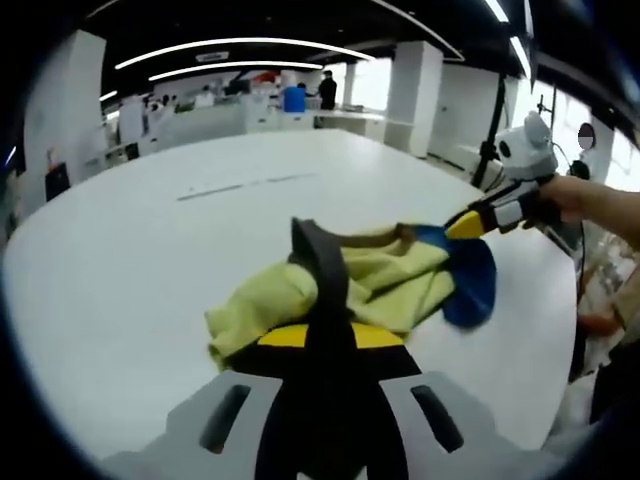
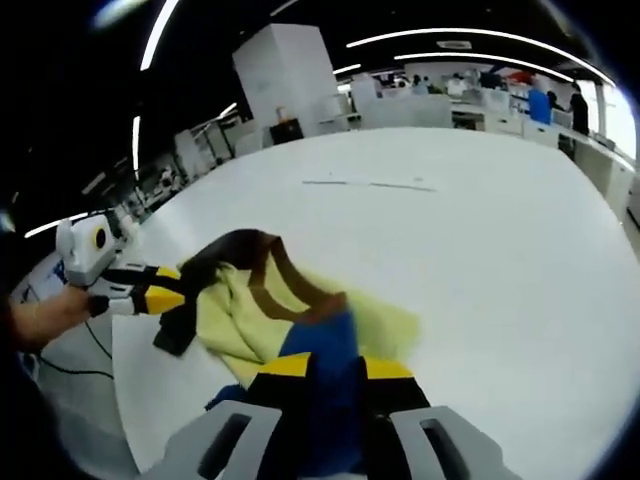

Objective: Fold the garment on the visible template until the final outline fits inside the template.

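Observation:
A crumpled yellow-green garment (image 1: 380, 285) with a dark brown part (image 1: 318, 262) and a blue part (image 1: 472, 280) lies bunched on the white table (image 1: 200, 240). In the left gripper view my left gripper (image 1: 318, 338) is shut on the dark part, which rises between its jaws. My right gripper (image 1: 468, 226) comes in from the right, pinching the blue part. The right gripper view shows my right gripper (image 2: 325, 368) shut on the blue fabric (image 2: 318, 345), the garment (image 2: 235, 315) beyond it, and my left gripper (image 2: 168, 297) at the left holding the dark edge (image 2: 185, 318).
A thin dark line (image 1: 245, 185) marks the table further out, also seen as a line (image 2: 370, 184) in the right gripper view. The table edge (image 2: 120, 370) runs close by the left gripper. Benches, pillars and people stand far behind.

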Motion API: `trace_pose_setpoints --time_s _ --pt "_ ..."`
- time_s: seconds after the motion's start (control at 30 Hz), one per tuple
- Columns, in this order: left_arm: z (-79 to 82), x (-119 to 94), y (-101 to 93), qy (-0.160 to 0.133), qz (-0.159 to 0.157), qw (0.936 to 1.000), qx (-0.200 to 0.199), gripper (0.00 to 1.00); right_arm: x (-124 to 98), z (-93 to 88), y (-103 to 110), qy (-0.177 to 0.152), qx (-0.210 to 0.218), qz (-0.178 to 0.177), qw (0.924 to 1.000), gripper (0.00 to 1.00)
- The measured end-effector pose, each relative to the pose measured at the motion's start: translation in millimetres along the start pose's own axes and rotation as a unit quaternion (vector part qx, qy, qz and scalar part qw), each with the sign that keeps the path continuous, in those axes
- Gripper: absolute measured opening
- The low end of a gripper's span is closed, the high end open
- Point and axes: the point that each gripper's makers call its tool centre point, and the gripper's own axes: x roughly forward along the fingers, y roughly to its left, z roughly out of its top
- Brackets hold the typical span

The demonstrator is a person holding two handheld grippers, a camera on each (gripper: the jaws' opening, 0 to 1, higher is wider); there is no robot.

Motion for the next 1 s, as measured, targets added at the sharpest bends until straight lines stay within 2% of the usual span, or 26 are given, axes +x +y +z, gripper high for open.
trace_pose_setpoints --time_s 0.1,0.17,0.2,0.47,0.63,0.8,0.93,1.0 --pt "-2.5 0 2.0 0.004 0.005 1.0 0.001 0.0 2 0.8 -1 -0.003 0.007 -0.001 1.0 0.05" --pt "-1.1 -1 2.6 -0.001 0.006 1.0 0.002 0.0 0 6.1 -1 -0.016 0.017 -0.001 0.9997 0.0" --pt "-0.5 -2 2.8 -0.003 0.005 1.0 -0.001 0.0 0 10.5 0 -0.024 0.02 0.0 0.9995 0.0" --pt "4.1 -13 8.0 -0.03 0.011 0.9993 -0.017 0.0 -8 14.5 8 -0.034 0.011 0.007 0.9994 0.0" --pt "9.8 -22 12.0 -0.039 0.016 0.9991 -0.012 0.0 -19 28.1 14 -0.055 -0.003 0.012 0.9984 0.0" --pt "29.1 -41 17.9 -0.066 0.025 0.9974 -0.014 0.0 -32 41.4 17 -0.07 0.01 0.021 0.9973 0.0" --pt "41.0 -53 30.8 -0.074 0.051 0.996 -0.001 0.0 -41 53.8 21 -0.081 -0.01 0.023 0.9964 0.0" --pt "48.7 -57 36.2 -0.087 0.055 0.9947 -0.005 0.0 -45 62.1 22 -0.088 -0.017 0.024 0.9957 0.0"
